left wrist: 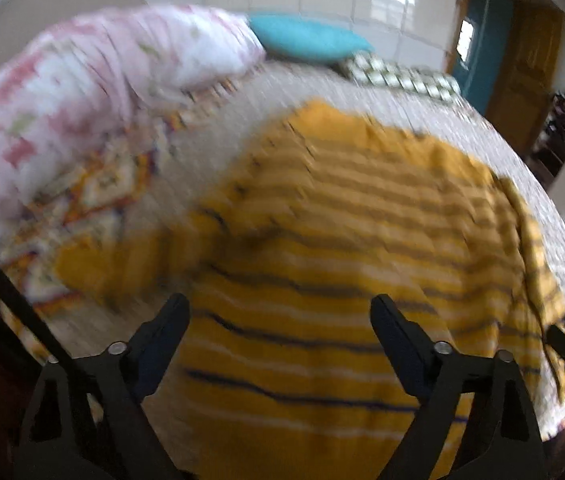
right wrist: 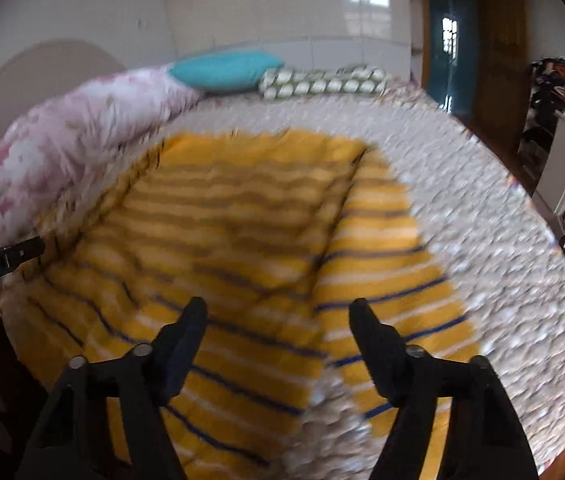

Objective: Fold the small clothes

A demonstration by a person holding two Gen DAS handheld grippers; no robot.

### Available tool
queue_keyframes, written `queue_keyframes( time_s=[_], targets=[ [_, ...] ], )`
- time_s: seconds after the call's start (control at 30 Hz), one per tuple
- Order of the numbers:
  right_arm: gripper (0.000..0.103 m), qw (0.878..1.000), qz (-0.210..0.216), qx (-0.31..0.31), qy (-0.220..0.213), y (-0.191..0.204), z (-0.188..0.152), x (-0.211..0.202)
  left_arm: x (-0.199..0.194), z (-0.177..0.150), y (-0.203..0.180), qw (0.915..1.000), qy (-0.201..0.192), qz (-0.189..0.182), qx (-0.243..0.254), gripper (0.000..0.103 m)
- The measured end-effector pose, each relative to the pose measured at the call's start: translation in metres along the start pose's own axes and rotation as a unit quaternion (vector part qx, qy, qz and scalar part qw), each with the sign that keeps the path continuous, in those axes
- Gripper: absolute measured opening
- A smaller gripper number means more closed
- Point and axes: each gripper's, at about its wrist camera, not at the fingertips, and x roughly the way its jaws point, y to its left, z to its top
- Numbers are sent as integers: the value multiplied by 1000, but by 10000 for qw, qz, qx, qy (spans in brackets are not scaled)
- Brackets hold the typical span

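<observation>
Striped garment (right wrist: 218, 240) spread flat on bed (right wrist: 482, 240) | left tool (left wrist: 280, 312), right tool (right wrist: 278, 312) both gaping, empty | I judge it soft, light, floppy | I'd pinch hem corners

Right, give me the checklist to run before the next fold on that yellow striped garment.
1. Left gripper empty, jaws apart: ok.
2. Right gripper empty, jaws apart: ok.
3. Yellow striped garment spread out on the bed cover: ok.
4. Garment lying smooth: not ok, a raised crease or fold runs down its right part.
5. Edges and corners located for a grasp: cannot tell, both views are blurred.
6. Pink floral quilt off the garment: cannot tell, it lies close along the left edge.
</observation>
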Motion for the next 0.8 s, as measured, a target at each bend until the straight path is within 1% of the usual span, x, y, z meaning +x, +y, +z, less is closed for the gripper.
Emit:
queue_keyframes(
  time_s=[0.03, 0.07, 0.13, 0.23, 0.3, 0.4, 0.53, 0.63, 0.8],
  targets=[
    [70, 9999, -22, -38, 92, 5, -7, 7, 3, -6, -3, 10000, 98, -9, 10, 79],
    [70, 9999, -22, -32, 162, 8, -12, 11, 12, -14, -7, 9996, 265, 33, 59, 74],
    [69, 9994, -13, 101, 342, 4, -25, 23, 24, -28, -14, 9985, 482, 161, 180, 73],
    [69, 9983, -90, 247, 513, -6, -36, 41, 23, -39, -22, 9974, 294, 447, 481, 73],
    [69, 9986, -98, 266, 436, -8, -40, 43, 24, -43, -25, 9968, 329, 535, 504, 77],
    [72, 9987, -204, 225, 399, -6, -41, 45, 27, -44, -26, 9961, 369, 630, 505, 82],
    [75, 9985, -408, 141, 336, 1, -44, 46, 30, -44, -32, 9943, 330, 828, 593, 84],
    [75, 9981, -502, 127, 346, 3, -44, 47, 30, -44, -32, 9939, 331, 880, 577, 86],
    [77, 9979, -518, 161, 360, 3, -43, 48, 31, -44, -33, 9936, 330, 920, 574, 89]
  ],
)
